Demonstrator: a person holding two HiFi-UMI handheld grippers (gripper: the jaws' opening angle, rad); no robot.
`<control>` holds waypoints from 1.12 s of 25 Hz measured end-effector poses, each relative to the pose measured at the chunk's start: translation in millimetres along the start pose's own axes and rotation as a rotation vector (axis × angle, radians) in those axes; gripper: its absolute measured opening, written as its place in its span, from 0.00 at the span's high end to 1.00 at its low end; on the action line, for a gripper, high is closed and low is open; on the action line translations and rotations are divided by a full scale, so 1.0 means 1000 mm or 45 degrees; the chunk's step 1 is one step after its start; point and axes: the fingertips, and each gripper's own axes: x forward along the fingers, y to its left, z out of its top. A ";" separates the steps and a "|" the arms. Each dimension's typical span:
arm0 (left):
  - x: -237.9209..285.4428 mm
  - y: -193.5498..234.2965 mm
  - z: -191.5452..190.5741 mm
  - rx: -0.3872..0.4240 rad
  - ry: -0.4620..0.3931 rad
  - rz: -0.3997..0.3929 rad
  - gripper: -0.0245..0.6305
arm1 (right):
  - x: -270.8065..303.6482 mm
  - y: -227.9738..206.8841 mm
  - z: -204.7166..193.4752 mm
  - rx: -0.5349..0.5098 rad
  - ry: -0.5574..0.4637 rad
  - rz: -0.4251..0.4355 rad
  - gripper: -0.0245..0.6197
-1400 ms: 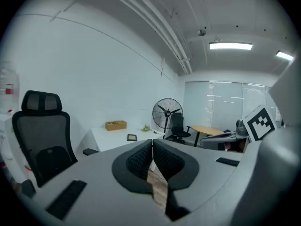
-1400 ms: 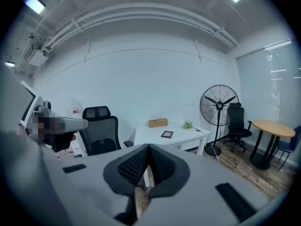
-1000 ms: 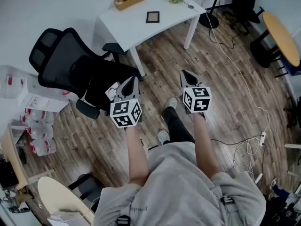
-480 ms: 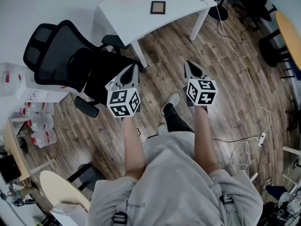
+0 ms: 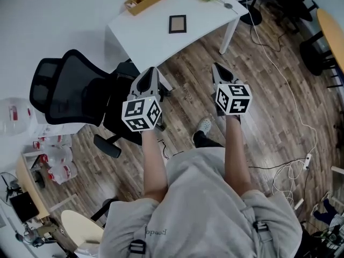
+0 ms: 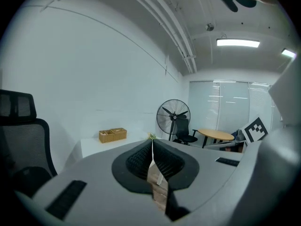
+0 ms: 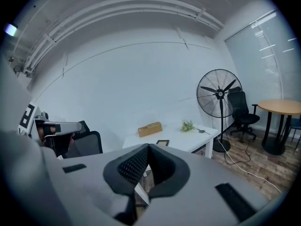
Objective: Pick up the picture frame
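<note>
Wood-plank floor; a white table stood ahead of both grippers. We noted a black office chair left of the left gripper, whose jaws were closed on nothing. The picture frame lay flat on the table, well ahead, between the two. The right gripper was likewise closed, empty.

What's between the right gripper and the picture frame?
Head view: only wood floor, then the near edge and bare top of the white table, separate the right gripper from the picture frame. Nothing else on that line.
</note>
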 end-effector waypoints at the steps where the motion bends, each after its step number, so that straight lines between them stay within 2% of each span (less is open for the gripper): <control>1: 0.009 0.001 0.005 -0.007 -0.011 -0.002 0.92 | 0.006 -0.006 0.005 0.014 -0.009 0.003 0.93; 7: 0.066 -0.005 0.015 -0.014 0.006 -0.014 0.92 | 0.038 -0.040 0.020 0.122 -0.028 0.023 0.93; 13: 0.094 -0.009 0.008 -0.037 0.010 0.005 0.92 | 0.052 -0.059 0.015 0.109 0.022 0.047 0.93; 20: 0.104 0.021 0.007 -0.077 -0.001 0.082 0.92 | 0.072 -0.063 0.013 0.050 0.075 0.071 0.93; 24: 0.120 0.028 0.015 -0.061 -0.020 0.074 0.92 | 0.092 -0.057 0.018 0.049 0.066 0.134 0.93; 28: 0.157 0.038 0.034 -0.029 -0.027 0.034 0.92 | 0.121 -0.058 0.032 -0.001 0.066 0.139 0.93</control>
